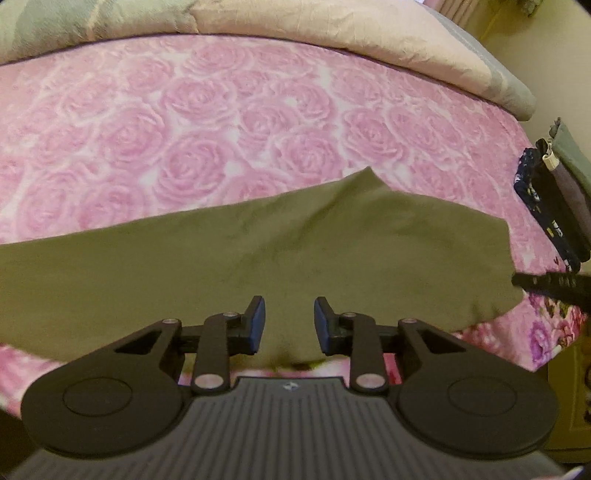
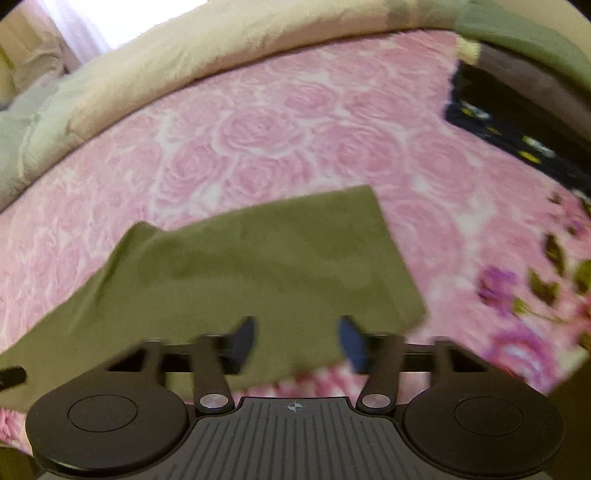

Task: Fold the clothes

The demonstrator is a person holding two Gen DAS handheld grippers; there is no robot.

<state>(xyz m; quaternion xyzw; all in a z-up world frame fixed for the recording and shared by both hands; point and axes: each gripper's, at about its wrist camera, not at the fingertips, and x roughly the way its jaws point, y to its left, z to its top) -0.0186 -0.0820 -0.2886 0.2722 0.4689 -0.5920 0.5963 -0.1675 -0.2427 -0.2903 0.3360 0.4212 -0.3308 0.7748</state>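
Note:
An olive green garment lies spread across the near side of a bed with a pink rose cover. My left gripper hovers over the garment's near edge, open, with nothing between its blue pads. In the right wrist view the same green garment lies flat, its right end squared off. My right gripper is over the garment's near right edge, open and blurred by motion. The tip of the right gripper shows at the far right of the left wrist view.
A cream and grey-green duvet is bunched along the far side of the bed. A stack of folded dark clothes sits at the bed's right end. The bed's right edge carries a purple flower print.

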